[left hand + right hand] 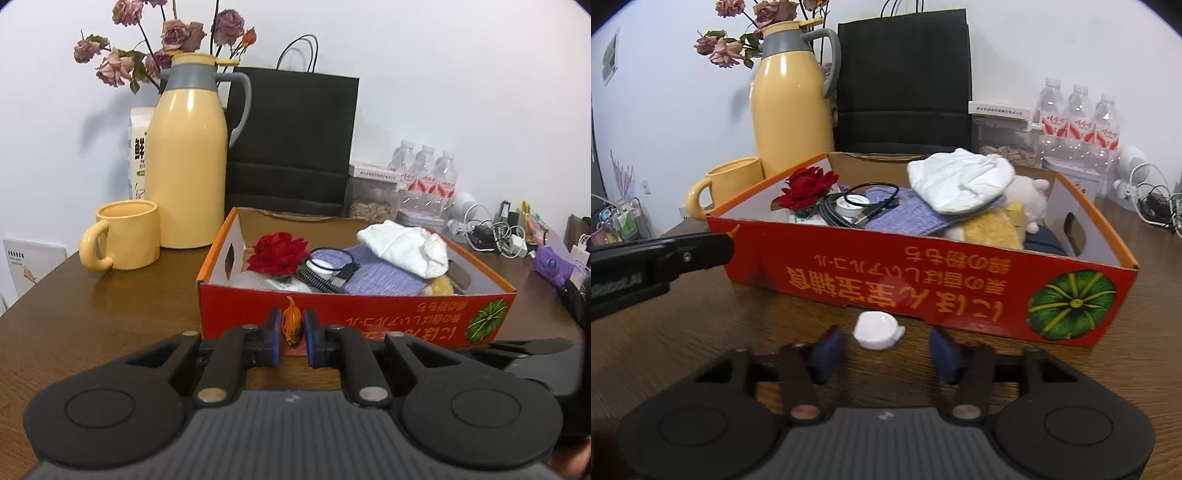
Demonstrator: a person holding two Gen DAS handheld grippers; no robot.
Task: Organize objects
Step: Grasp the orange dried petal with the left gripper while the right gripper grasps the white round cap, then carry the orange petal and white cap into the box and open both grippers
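Step in hand: collecting loose items from the surface and loading them into the red box.

Left tongs: pinching a small dried orange bud, which stands upright between the pads. In the left wrist view the bud sits at 6 o'clock of the box, in front of its near wall and below the rim.

Right tongs: spread, with a small white cap lying on the surface between the pads. Neither pad touches the cap. The cap lies just in front of the near wall of the box, at 12 o'clock from the tongs.

Box contents, near to far: a red rose at 10 o'clock, a coiled black cable, a purple cloth, a yellow sponge, and a white cloth at 1 o'clock.

Beyond the box: a yellow mug and a yellow jug at 10 o'clock, a black bag at 12 o'clock, water bottles at 2 o'clock.

Next move, as a judgement:
1. Right tongs: close on the cap. The cap is low and flat, so the pads likely need to run close to the surface and stay centred.
2. Left tongs: raise the bud above the rim, carry it over the box, then release. The bud looks brittle; a light pinch is advised.
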